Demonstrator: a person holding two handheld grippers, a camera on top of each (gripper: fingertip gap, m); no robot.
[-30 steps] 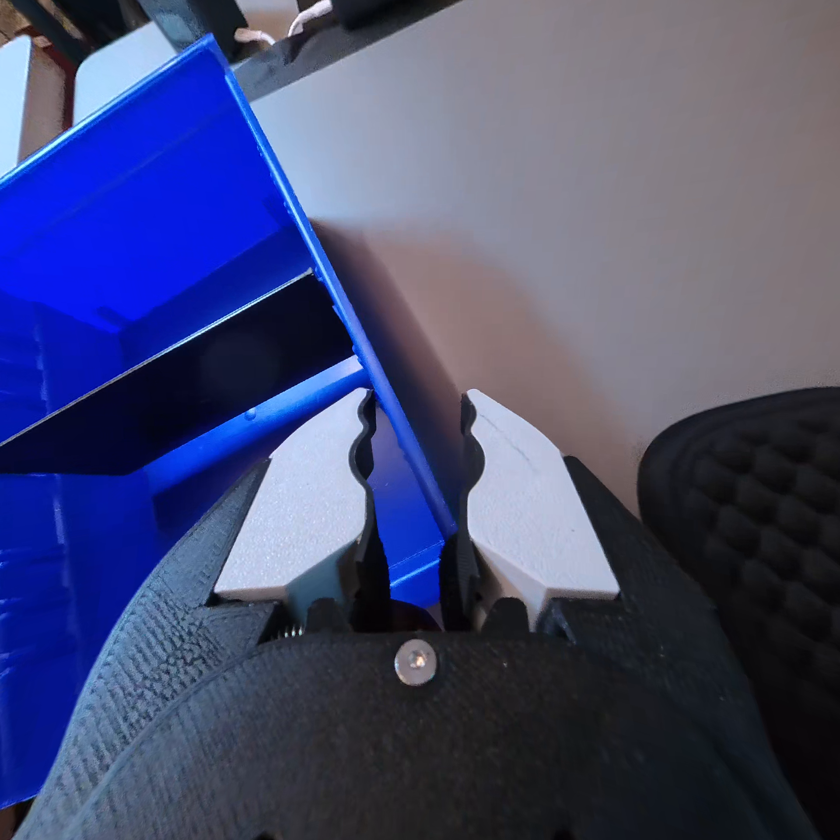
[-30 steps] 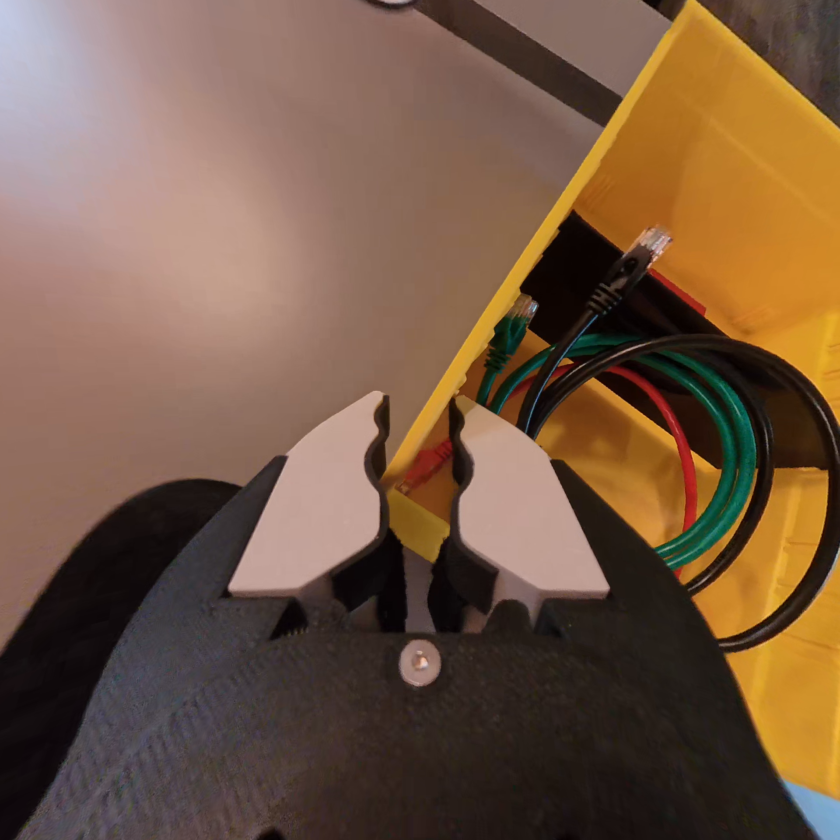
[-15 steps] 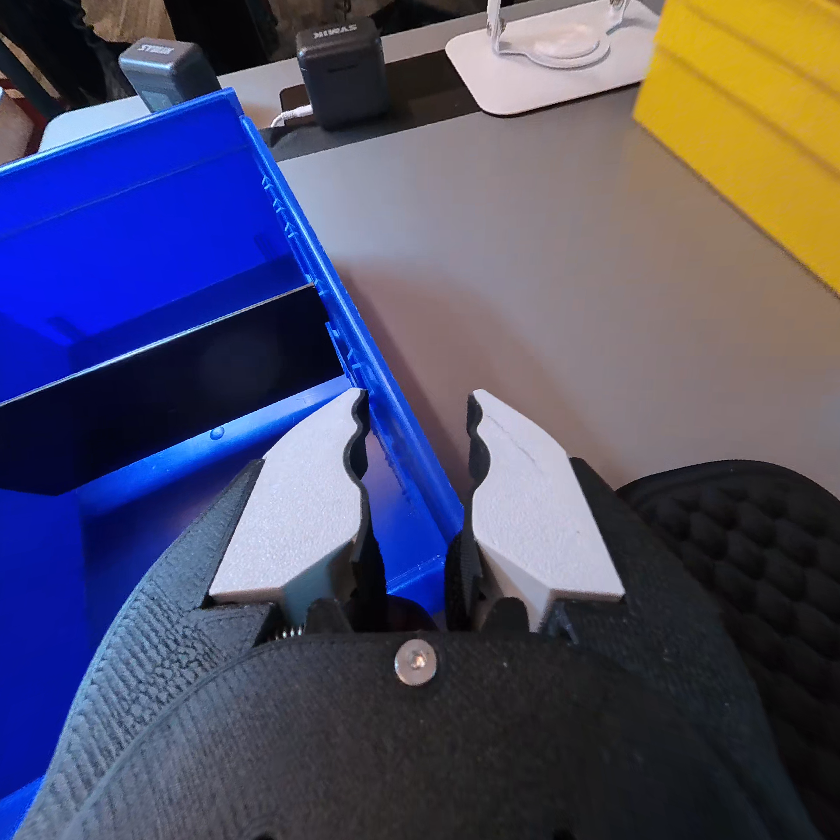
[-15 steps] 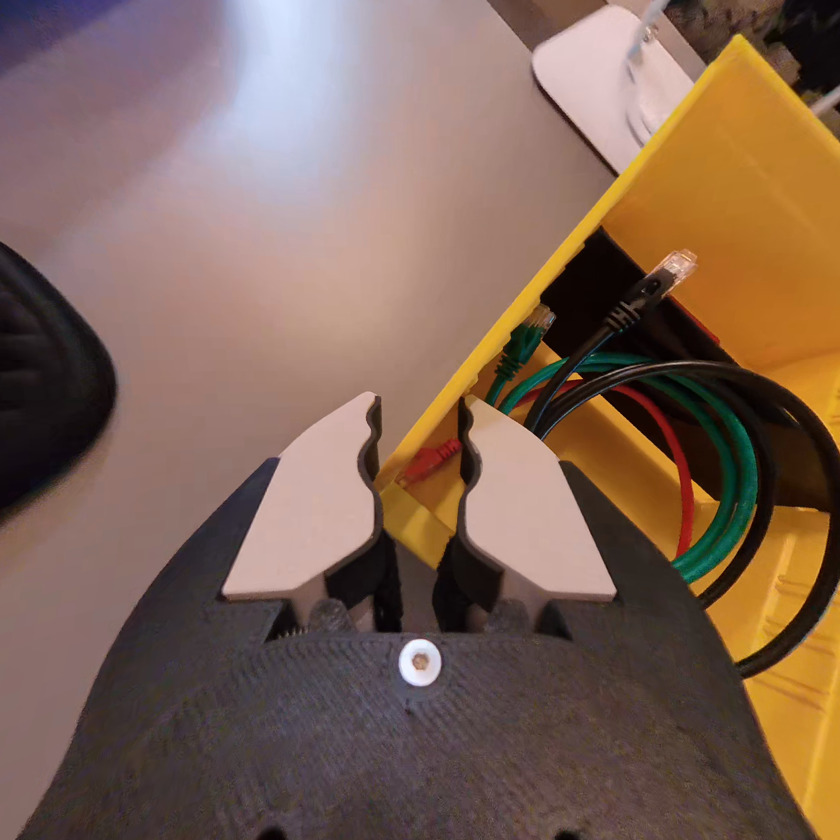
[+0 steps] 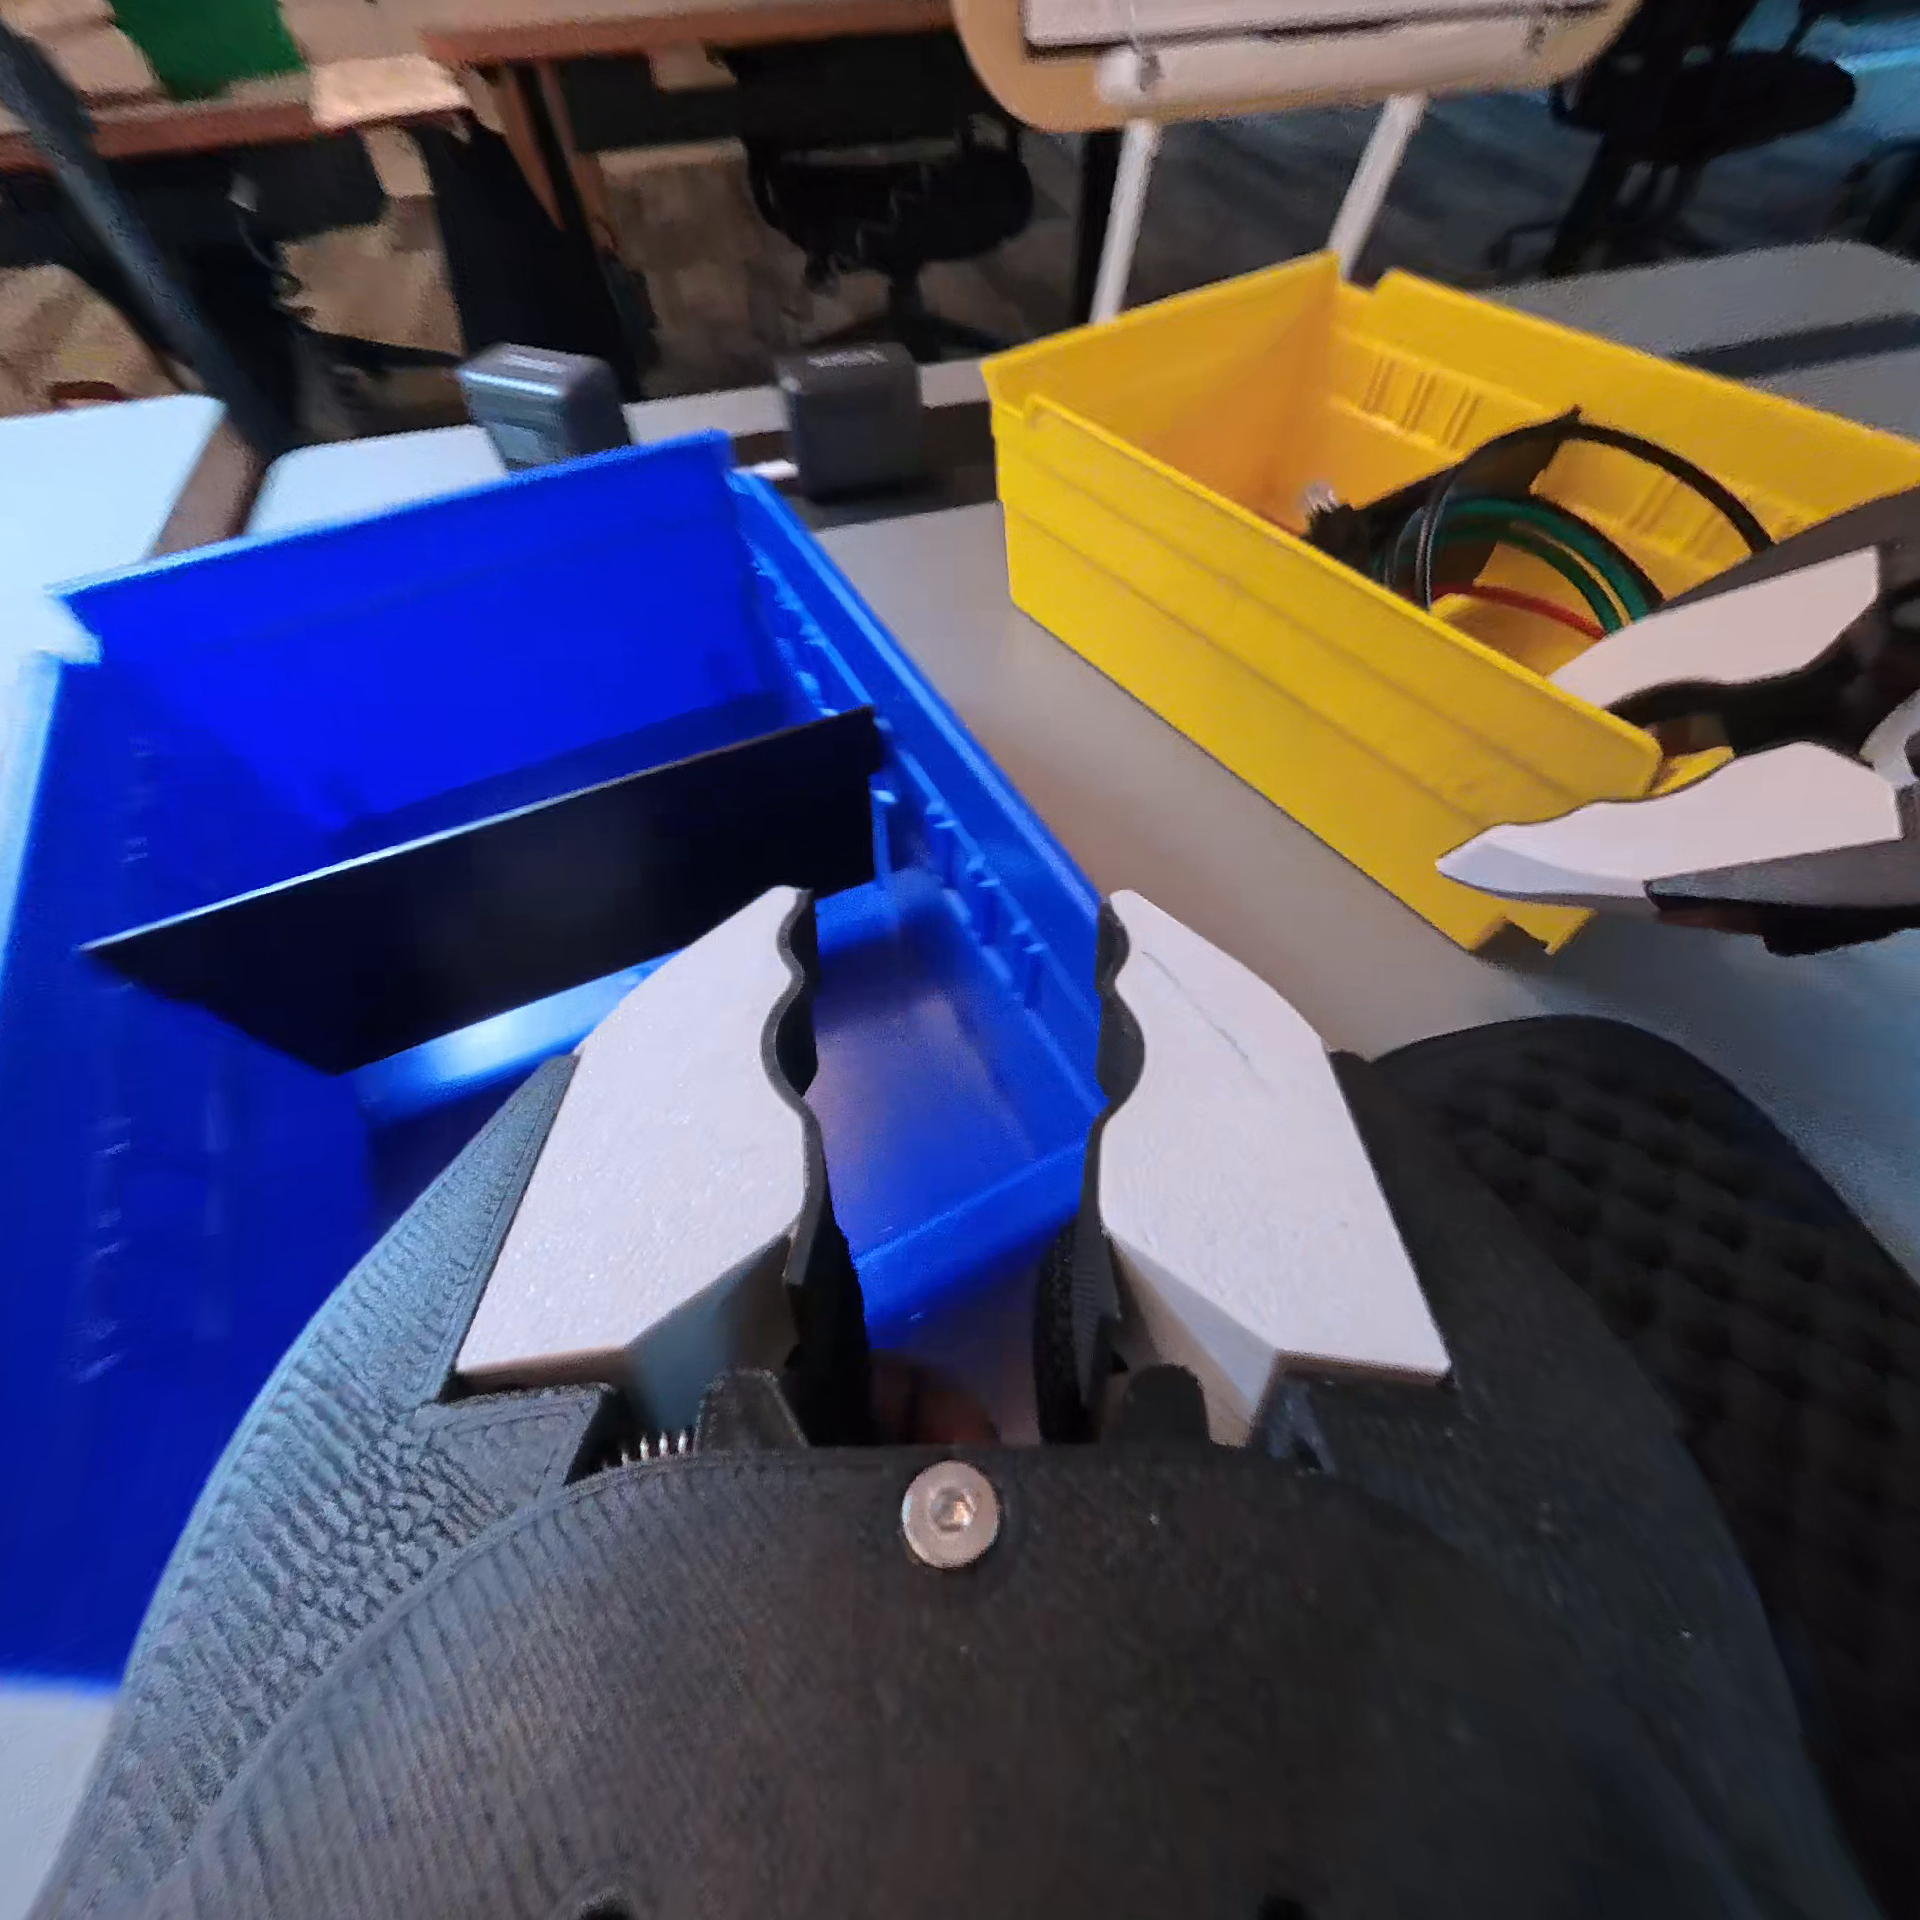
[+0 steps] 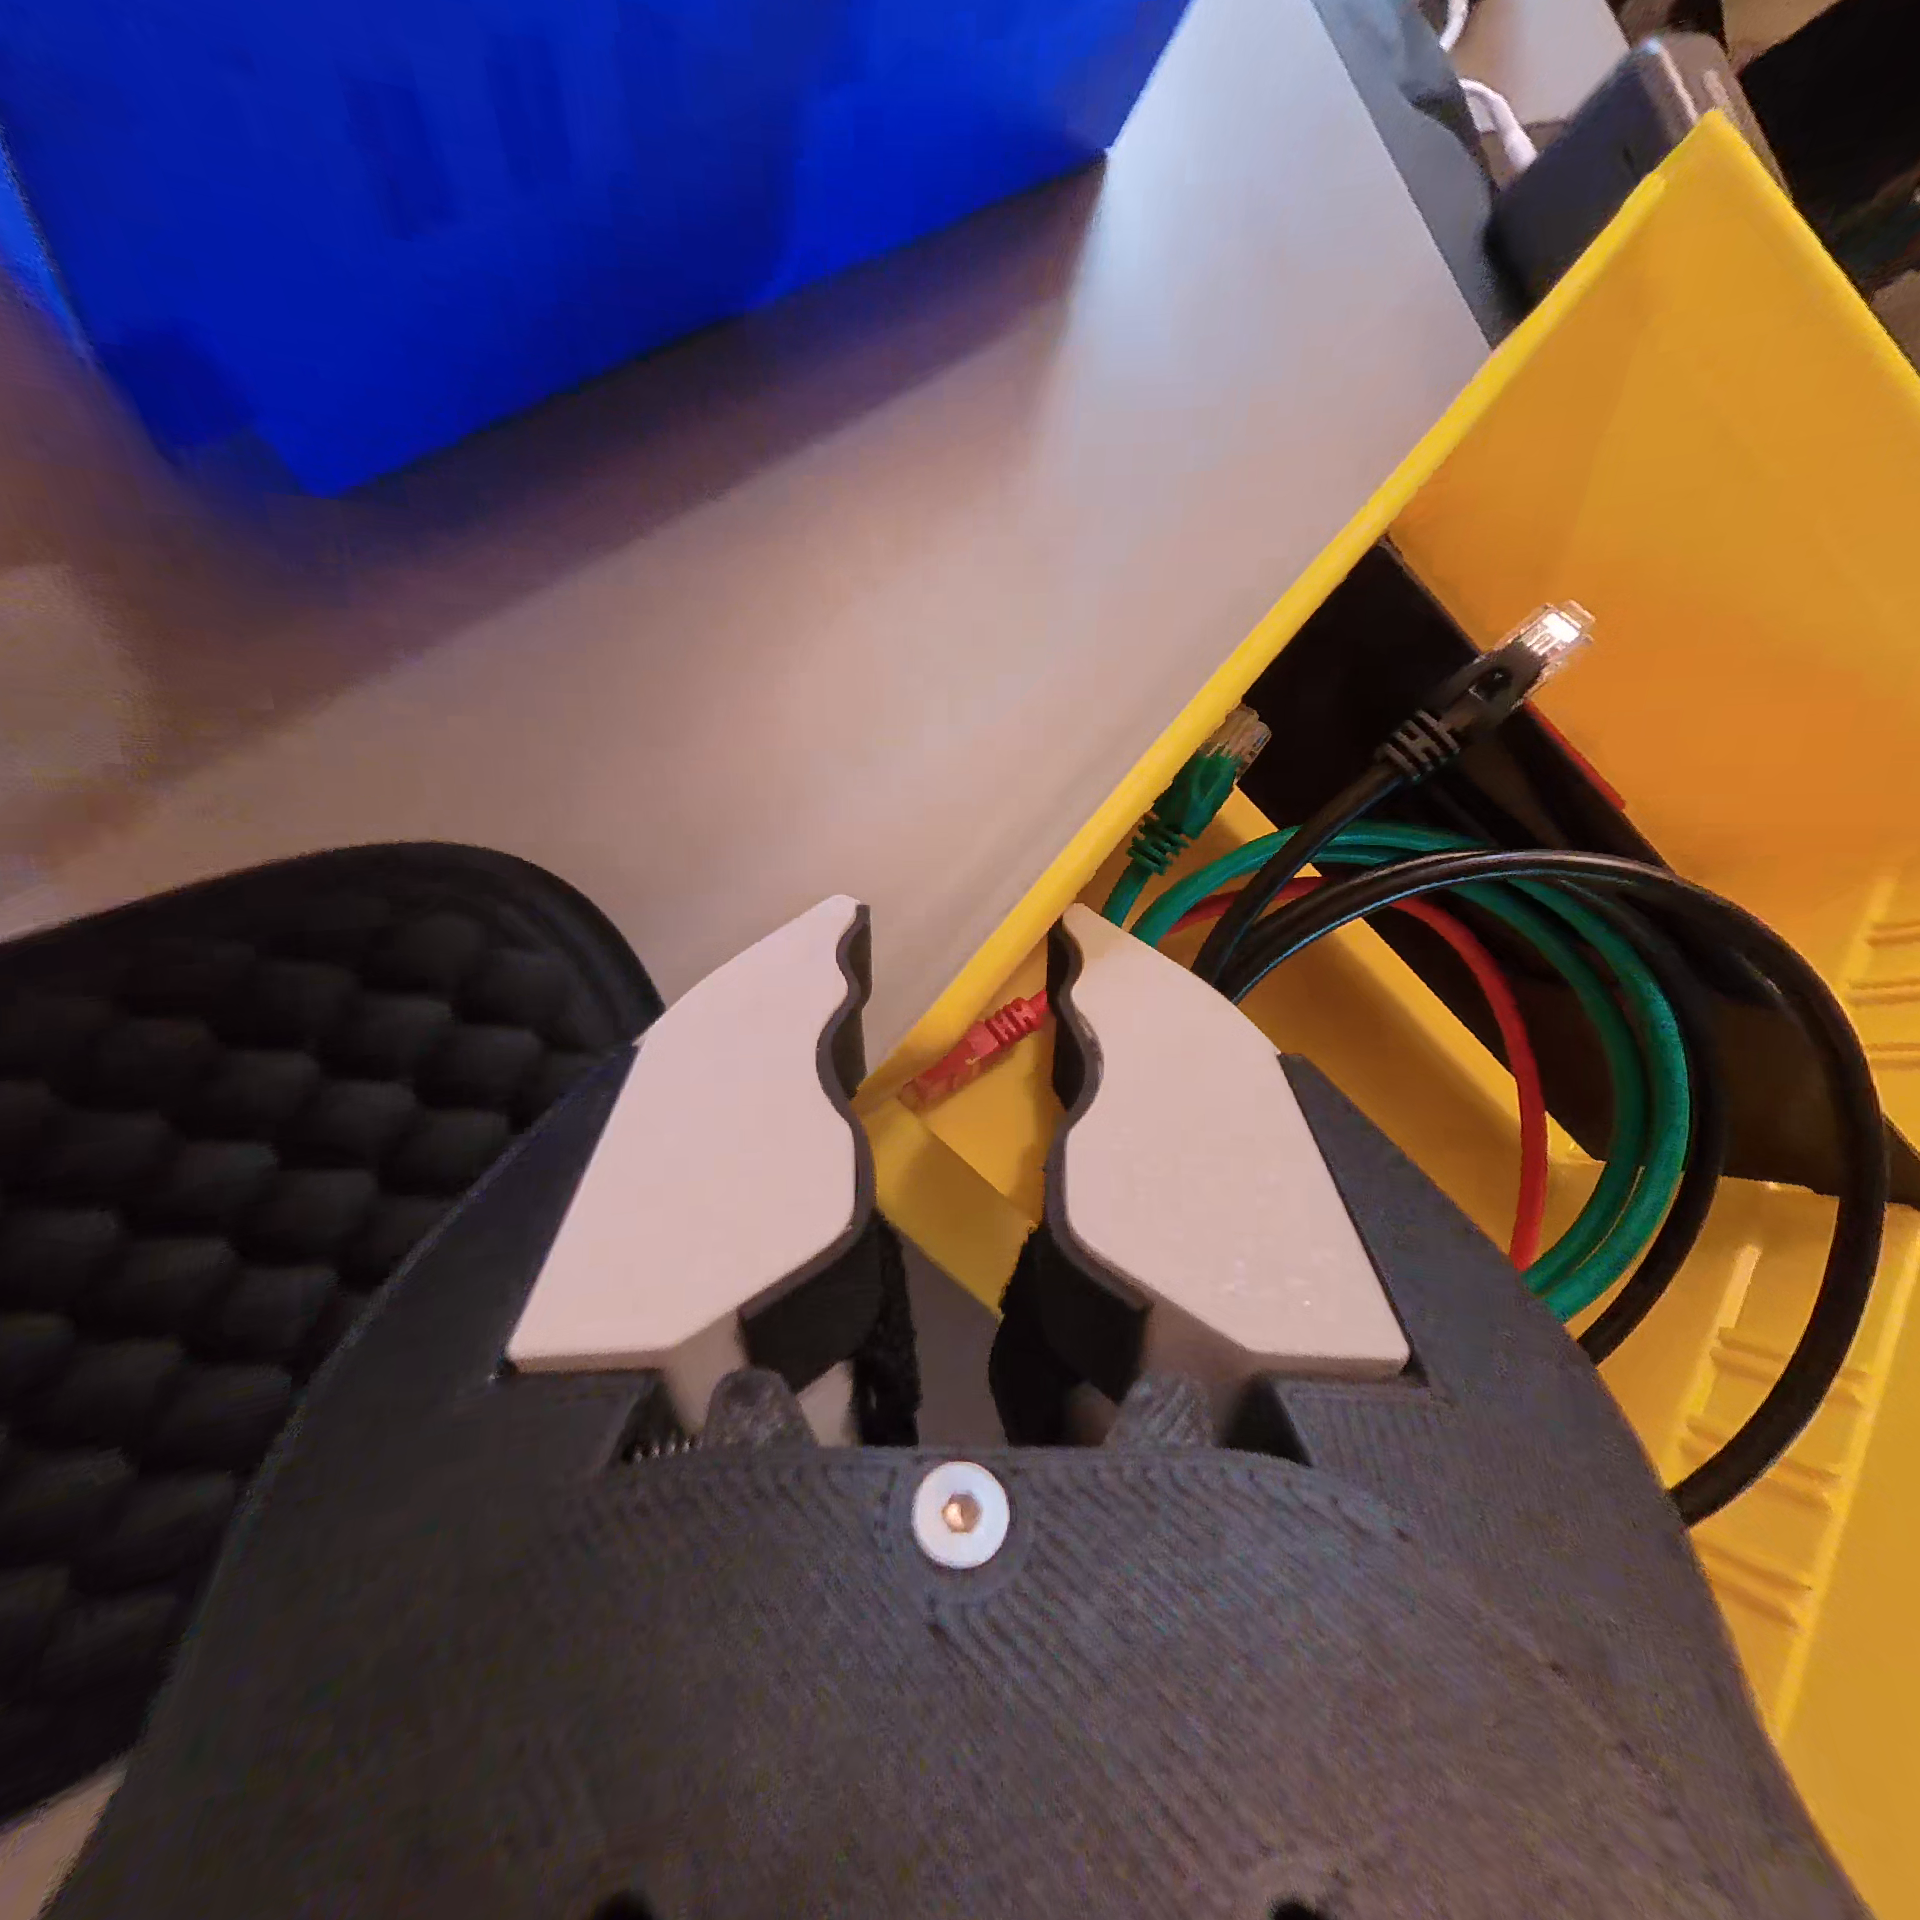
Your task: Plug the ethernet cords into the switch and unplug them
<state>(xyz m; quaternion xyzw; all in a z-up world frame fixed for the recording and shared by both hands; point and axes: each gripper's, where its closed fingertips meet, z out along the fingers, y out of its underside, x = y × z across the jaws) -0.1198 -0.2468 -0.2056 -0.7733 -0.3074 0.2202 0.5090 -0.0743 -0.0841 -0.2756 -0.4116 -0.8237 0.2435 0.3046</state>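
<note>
On the left of the grey counter point(image 5: 1226, 842) stands a blue bin point(image 5: 416, 665), split crosswise by a black divider point(image 5: 499, 894); both compartments that can be seen hold nothing visible. The left gripper point(image 5: 951, 1023) hangs over the bin's near right corner, its grey fingers point(image 5: 675, 1132) parted by a moderate gap and holding nothing. Just right of it on the counter lies a black quilted pad point(image 5: 1662, 1226). Behind the bins, at the counter's far edge, sit two small dark boxes point(image 5: 852, 416). Further right, apart from the blue bin with bare counter between, stands a yellow bin point(image 5: 1247, 634) with its own black divider point(image 6: 1351, 665). Inside it are the ethernet cords, coiled loosely together: a green cord point(image 6: 1631, 1091) with its plug up against the bin's left wall, a black cord point(image 6: 1829, 1039) with its clear plug point(image 6: 1548, 639) raised over the divider, and a red cord point(image 6: 1517, 1049) whose plug point(image 6: 977, 1049) lies at the near left corner. The right gripper point(image 6: 956, 1023) is poised at that corner, straddling the bin's wall, one finger outside and one inside, its jaws partly open and empty, the red plug between the fingertips but not gripped. No switch can be made out in either view.
</note>
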